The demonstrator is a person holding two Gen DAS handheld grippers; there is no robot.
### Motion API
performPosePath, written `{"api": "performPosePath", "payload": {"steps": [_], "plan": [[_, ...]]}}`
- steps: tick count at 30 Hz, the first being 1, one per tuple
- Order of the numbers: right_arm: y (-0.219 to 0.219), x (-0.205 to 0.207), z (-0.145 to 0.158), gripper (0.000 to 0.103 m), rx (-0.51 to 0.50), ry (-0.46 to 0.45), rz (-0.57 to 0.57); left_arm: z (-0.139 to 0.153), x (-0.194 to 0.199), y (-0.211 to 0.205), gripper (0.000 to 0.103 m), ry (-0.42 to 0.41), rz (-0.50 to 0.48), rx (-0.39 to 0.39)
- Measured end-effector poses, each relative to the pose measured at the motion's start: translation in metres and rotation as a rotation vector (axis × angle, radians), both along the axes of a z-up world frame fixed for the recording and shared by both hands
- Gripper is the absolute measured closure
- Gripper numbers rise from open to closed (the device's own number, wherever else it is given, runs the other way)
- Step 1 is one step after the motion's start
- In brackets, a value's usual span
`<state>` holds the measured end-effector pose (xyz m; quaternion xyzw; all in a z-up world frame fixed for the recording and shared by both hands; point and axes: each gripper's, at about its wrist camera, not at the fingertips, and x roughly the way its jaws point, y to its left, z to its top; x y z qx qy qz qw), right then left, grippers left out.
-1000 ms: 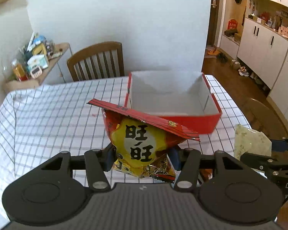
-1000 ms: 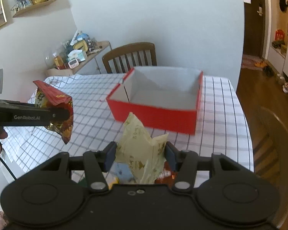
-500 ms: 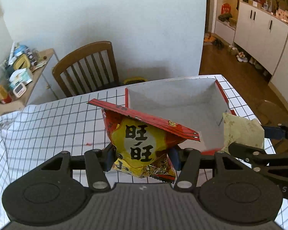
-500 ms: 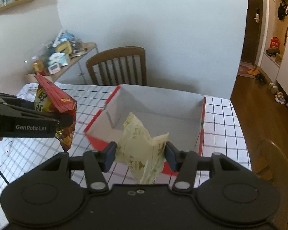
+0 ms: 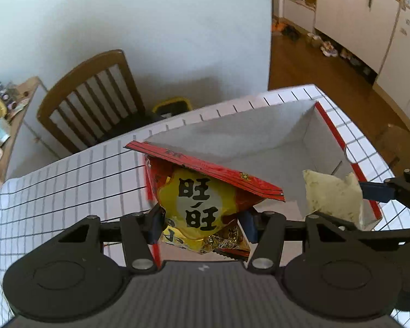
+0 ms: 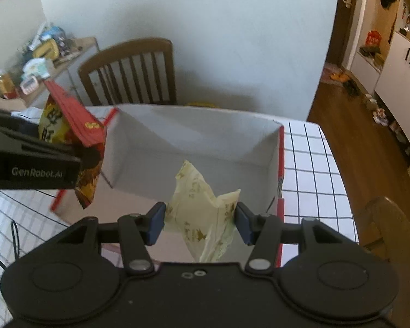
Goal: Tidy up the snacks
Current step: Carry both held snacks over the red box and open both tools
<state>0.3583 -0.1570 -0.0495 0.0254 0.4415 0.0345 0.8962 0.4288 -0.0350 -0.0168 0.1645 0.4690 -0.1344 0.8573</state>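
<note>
My left gripper (image 5: 202,225) is clamped on a red and yellow snack bag (image 5: 202,196), its blue pads pressing the crinkled foil from both sides. The bag stands upright between my fingers, its flat red top seal tilted, and it hangs above the near left corner of the red box (image 5: 341,142). From the right wrist camera that same bag (image 6: 68,125) sits over the box's left wall, pinched in the black arm of my left gripper (image 6: 76,161).

My right gripper (image 6: 201,222) is closed on a pale green snack packet (image 6: 202,213), which juts up and forward from between the pads, over the open mouth of the red box (image 6: 281,164). In the left wrist view the packet (image 5: 333,196) hangs above the box's near right corner, held by my right gripper (image 5: 369,194).

The box stands open on the checked tablecloth (image 5: 54,180), its pale inside showing bare floor and walls where I can see them. Its near edge is hidden behind both packets and my own fingers. Beyond the box a wooden chair (image 5: 90,101) stands against the white wall, with a yellow object (image 5: 172,106) on the floor beside it. To the box's far left is a cluttered side shelf (image 6: 41,57); to its right, white cabinets (image 5: 369,24) along a wooden floor.
</note>
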Motion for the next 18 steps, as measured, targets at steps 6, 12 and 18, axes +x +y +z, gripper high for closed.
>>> {"api": "performPosePath", "payload": {"steps": [6,12,18], "plan": [[0.006,0.013,-0.022,0.050,-0.033,0.061,0.005,-0.029,0.013,-0.010,0.048,0.062,-0.029,0.025],[0.010,0.019,-0.034,0.050,-0.034,0.094,0.002,-0.052,0.017,-0.014,0.048,0.104,-0.035,0.035],[0.011,0.021,-0.044,0.049,-0.030,0.121,0.005,-0.069,0.019,-0.013,0.048,0.142,-0.043,0.030]]}}
